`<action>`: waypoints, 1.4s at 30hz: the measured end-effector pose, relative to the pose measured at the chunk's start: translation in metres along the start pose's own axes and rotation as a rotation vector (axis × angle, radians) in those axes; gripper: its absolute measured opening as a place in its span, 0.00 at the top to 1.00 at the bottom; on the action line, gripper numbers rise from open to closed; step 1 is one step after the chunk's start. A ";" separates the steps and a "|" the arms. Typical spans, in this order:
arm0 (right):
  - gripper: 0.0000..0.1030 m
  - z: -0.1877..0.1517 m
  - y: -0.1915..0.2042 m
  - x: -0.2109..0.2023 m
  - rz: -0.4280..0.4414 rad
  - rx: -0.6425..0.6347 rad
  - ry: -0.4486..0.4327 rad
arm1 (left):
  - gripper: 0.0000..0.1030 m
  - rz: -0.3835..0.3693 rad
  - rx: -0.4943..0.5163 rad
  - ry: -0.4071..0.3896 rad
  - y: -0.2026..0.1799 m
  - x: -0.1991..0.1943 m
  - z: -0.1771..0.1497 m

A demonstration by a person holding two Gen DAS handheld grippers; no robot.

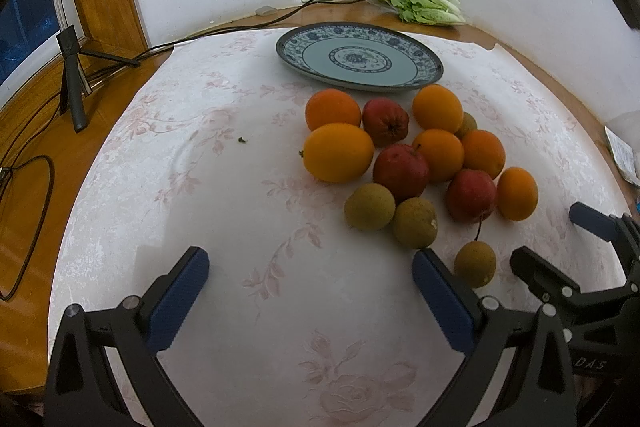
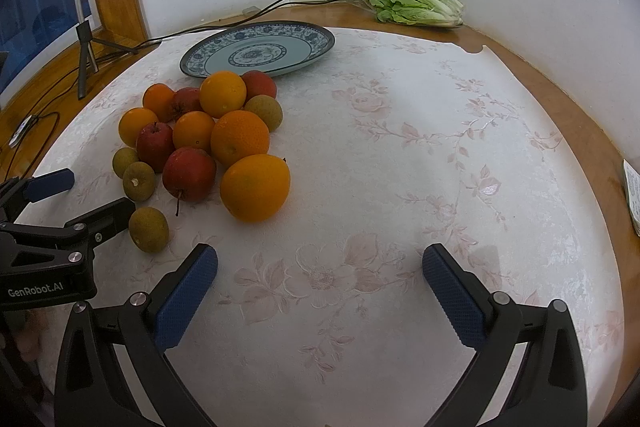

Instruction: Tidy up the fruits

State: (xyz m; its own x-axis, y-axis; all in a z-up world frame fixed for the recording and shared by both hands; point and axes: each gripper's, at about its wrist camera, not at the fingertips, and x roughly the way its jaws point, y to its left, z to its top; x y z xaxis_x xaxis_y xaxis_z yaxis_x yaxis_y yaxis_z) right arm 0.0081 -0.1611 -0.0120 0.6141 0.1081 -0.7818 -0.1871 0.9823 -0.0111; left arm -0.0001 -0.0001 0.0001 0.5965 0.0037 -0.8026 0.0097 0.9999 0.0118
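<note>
The fruit pile [image 1: 416, 155] (oranges, red apples, small brownish-green pears) lies on the bench [image 1: 224, 211] just in front of the blue-patterned plate [image 1: 359, 55], none of it on the plate. One pear [image 1: 475, 263] sits apart, on the side of the pile away from the plate. The left claw [image 1: 310, 291] is spread wide and holds nothing, nearer than the pile. The right claw [image 2: 320, 285] is likewise spread and holds nothing, to the pile's right.

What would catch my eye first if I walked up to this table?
Probably the heap of oranges, red apples and small brownish-green fruits lying loose on the pale flowered tablecloth. Just behind it sits an empty blue-and-white patterned plate, and two open blue-padded grippers, left gripper and right gripper, wait in front.
</note>
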 end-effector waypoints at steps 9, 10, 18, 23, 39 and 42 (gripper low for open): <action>0.00 0.000 0.000 0.000 0.000 0.000 0.000 | 0.00 0.000 0.000 0.000 0.000 0.000 0.000; 0.00 0.000 0.000 0.000 0.000 0.000 0.000 | 0.00 0.000 0.000 -0.001 0.000 0.000 0.000; 0.00 0.000 0.000 0.000 0.000 0.001 0.000 | 0.00 0.000 0.000 0.000 0.000 0.000 0.000; 0.00 -0.001 0.001 0.000 0.000 0.001 0.000 | 0.00 -0.001 -0.001 0.005 0.000 0.000 0.000; 0.00 0.008 -0.002 0.003 0.041 -0.049 0.088 | 0.00 -0.010 0.009 0.020 -0.001 0.002 0.003; 0.02 0.009 -0.002 0.001 0.053 -0.066 0.100 | 0.01 -0.007 0.010 0.028 -0.001 0.001 0.004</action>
State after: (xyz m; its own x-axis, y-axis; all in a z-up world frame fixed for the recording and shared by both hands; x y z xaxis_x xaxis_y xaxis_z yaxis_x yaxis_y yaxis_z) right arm 0.0159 -0.1615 -0.0076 0.5227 0.1408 -0.8408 -0.2698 0.9629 -0.0065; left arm 0.0036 -0.0009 0.0015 0.5739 -0.0029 -0.8189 0.0217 0.9997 0.0116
